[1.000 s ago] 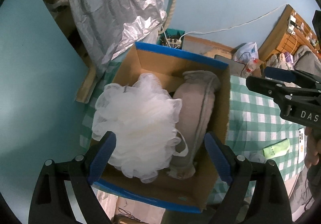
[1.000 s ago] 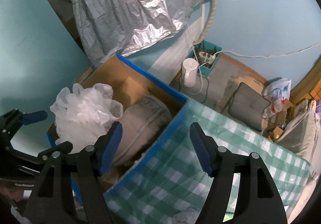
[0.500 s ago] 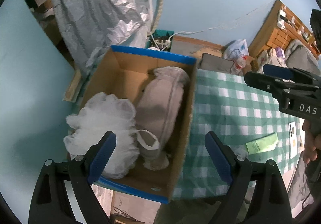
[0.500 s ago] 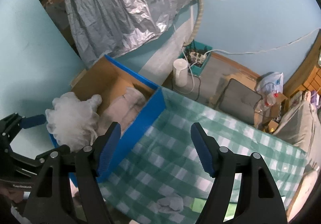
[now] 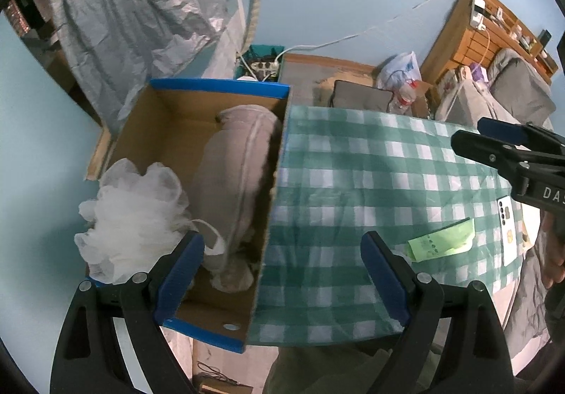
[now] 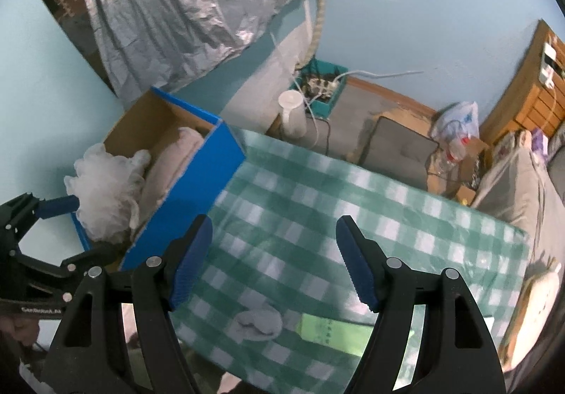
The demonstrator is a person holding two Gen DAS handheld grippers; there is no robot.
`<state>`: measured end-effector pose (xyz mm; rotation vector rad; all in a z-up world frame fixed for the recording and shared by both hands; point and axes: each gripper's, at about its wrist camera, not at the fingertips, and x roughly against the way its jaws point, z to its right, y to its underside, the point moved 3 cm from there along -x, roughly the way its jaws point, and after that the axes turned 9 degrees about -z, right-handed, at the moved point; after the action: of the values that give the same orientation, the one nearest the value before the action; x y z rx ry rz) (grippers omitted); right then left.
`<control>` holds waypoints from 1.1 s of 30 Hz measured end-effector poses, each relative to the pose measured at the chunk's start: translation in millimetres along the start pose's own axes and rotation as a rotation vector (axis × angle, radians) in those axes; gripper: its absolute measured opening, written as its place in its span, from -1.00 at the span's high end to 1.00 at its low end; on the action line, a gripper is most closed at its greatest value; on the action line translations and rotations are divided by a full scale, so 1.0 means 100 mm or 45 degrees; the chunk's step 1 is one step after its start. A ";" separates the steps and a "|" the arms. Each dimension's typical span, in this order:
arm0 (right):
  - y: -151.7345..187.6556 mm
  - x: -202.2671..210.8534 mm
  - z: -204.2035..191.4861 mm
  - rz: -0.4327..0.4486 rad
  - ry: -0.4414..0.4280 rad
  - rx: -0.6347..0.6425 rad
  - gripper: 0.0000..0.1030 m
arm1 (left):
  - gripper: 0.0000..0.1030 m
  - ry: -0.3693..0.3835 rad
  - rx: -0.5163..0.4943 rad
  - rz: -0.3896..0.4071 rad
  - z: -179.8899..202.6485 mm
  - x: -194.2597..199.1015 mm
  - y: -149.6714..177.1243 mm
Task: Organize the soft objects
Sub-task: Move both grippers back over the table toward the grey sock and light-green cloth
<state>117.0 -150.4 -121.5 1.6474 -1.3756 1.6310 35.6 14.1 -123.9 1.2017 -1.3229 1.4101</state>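
Currently, notes by item:
Writing: white letters "DAS" on the black body of the right gripper (image 5: 508,143), cut off by the edge of the left wrist view; a small pale word on the left gripper's (image 6: 53,213) body in the right wrist view, too blurred to read; dark print on the flat light-green packet (image 5: 443,241), not legible.
Left gripper: (image 5: 282,281) blue-padded jaws spread wide, nothing between them; it points steeply down over the near wall of the box and the edge of the cloth.
Right gripper: (image 6: 273,259) jaws released and wide apart, nothing between the pads; it tilts down over the green-and-white checked tablecloth (image 6: 353,217).
Hand: part of a hand (image 5: 554,252) shows below the right gripper's body at the right edge.
Box: open cardboard box with blue outer sides and blue rim (image 5: 219,84), standing at the left end of the cloth, touching it.
Soft objects in box: white mesh bath pouf (image 5: 134,213) in the near left corner, bulging over the rim; grey-beige soft cushion (image 5: 236,178) lying lengthwise against the right wall, touching the pouf.
Soft object on table: small pale grey crumpled cloth (image 6: 259,321) near the front edge, just beside the green packet (image 6: 335,330).
Other: white phone (image 5: 508,229) lying flat, right of the packet.
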 end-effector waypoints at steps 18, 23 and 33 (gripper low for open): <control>0.49 0.01 0.71 -0.070 0.068 -0.097 -0.43 | -0.77 0.019 -0.111 -0.066 0.56 -0.24 -0.01; 0.62 -0.07 0.82 -0.098 0.066 -0.086 -0.43 | -0.77 0.015 -0.150 -0.100 0.69 -0.37 0.05; 0.91 -0.35 0.93 -0.175 0.046 -0.019 -0.43 | -0.77 0.042 -0.212 -0.183 0.91 -0.69 0.19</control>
<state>91.2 -254.7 -201.9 1.6569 -1.2261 1.5606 38.6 -76.0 -196.4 1.1343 -1.2782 1.1886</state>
